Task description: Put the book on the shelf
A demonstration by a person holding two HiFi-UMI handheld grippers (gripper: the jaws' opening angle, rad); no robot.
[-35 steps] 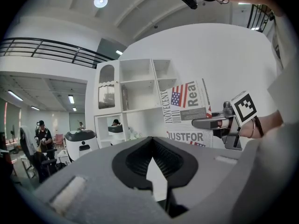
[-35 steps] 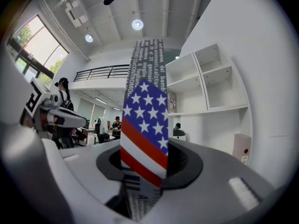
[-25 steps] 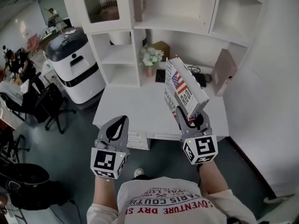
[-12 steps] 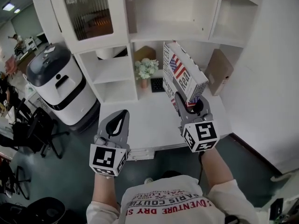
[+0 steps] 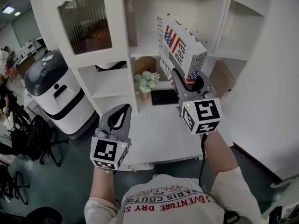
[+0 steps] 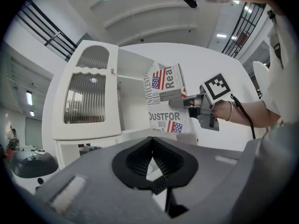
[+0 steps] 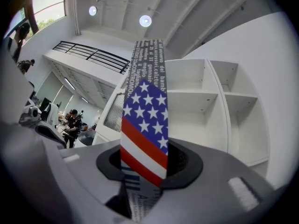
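The book (image 5: 180, 48), with a stars-and-stripes cover and newsprint lettering, is raised in front of the white shelf unit (image 5: 145, 41) at the level of its open middle compartment. My right gripper (image 5: 187, 84) is shut on the book's lower edge; in the right gripper view its flag-printed spine (image 7: 144, 134) stands upright between the jaws. The left gripper view shows the book (image 6: 168, 99) and the right gripper (image 6: 189, 101) beside the shelf. My left gripper (image 5: 120, 113) hangs lower at the left over the desk edge, its jaws together with nothing between them (image 6: 152, 160).
On the white desk (image 5: 159, 134) lie a keyboard (image 5: 164, 96) and a vase of white flowers (image 5: 145, 84). A glass-fronted cabinet door (image 5: 88, 20) is at upper left, a brown folder (image 5: 223, 78) leans at right. A white-and-black machine (image 5: 53, 97) stands left of the desk.
My right gripper has lifted the book up and forward, from above the desk to the shelf's middle compartment level. The left gripper has stayed low and shut.
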